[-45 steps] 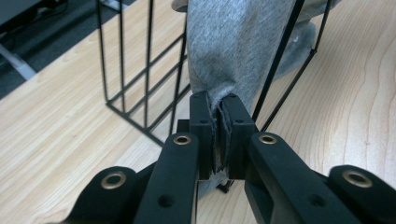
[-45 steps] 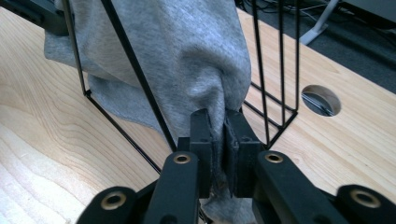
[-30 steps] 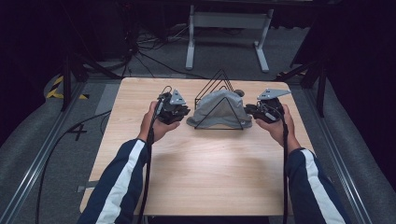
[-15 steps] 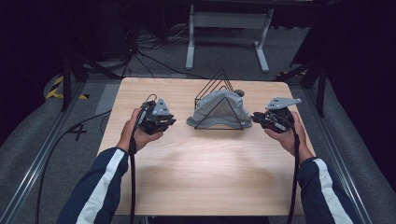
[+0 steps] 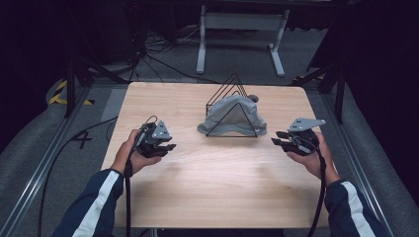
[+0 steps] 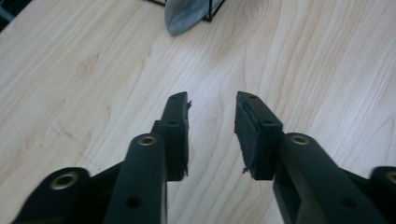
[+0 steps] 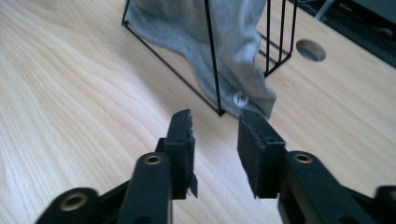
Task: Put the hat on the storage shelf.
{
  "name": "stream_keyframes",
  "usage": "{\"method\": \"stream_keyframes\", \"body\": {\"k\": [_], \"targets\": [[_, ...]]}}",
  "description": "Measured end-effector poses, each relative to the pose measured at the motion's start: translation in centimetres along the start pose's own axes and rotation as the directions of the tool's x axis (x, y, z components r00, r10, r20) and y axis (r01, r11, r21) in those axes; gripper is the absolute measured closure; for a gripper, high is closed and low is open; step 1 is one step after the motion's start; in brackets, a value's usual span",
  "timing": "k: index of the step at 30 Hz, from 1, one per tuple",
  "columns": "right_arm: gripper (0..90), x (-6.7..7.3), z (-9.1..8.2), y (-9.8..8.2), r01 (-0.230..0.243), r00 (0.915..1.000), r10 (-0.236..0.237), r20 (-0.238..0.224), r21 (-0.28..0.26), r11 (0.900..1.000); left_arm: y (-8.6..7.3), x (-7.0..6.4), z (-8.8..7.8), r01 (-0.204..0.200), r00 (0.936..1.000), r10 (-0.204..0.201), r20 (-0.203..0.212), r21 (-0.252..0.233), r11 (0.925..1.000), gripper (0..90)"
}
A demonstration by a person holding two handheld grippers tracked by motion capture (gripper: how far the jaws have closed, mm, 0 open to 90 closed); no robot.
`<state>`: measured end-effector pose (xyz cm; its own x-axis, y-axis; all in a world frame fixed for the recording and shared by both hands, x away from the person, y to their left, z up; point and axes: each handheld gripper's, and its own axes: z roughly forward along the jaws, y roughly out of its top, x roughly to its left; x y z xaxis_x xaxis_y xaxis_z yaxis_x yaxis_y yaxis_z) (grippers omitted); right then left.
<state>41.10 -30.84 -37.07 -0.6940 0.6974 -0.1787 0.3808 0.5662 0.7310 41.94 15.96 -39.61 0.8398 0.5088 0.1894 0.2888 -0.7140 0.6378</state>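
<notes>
Black left gripper (image 5: 168,147) just parting, empty, right gripper (image 5: 276,142) likewise, off grey cloth (image 5: 232,117)

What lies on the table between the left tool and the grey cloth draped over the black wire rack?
Nothing: in the high view, bare wooden table separates the left tool from the grey cloth on the wire rack. The left gripper view shows the same bare wood.

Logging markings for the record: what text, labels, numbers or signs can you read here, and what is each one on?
No readable words or numbers.
Grey cloth draped on the black wire rack: a small round white tag with a dark slanted-stripe logo, no letters legible.
Floor beside the table: yellow-and-black hazard tape, no text.
</notes>
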Motion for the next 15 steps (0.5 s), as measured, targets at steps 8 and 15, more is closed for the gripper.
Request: {"method": "stream_keyframes", "body": {"k": [8,15], "targets": [[52.6,0.5,-0.2,-2.9,-0.025,0.9997,0.024,0.006,0.031,0.999,-3.2,-1.1,0.1,0.017,0.9998,-0.017,0.006,0.044,0.9989,51.2],[45.0,0.7,-0.5,-5.4,-0.044,0.9985,0.042,0.035,0.032,0.999,-5.8,-1.9,0.6,0.048,0.9988,-0.048,0.011,0.065,0.9968,38.4]]}}
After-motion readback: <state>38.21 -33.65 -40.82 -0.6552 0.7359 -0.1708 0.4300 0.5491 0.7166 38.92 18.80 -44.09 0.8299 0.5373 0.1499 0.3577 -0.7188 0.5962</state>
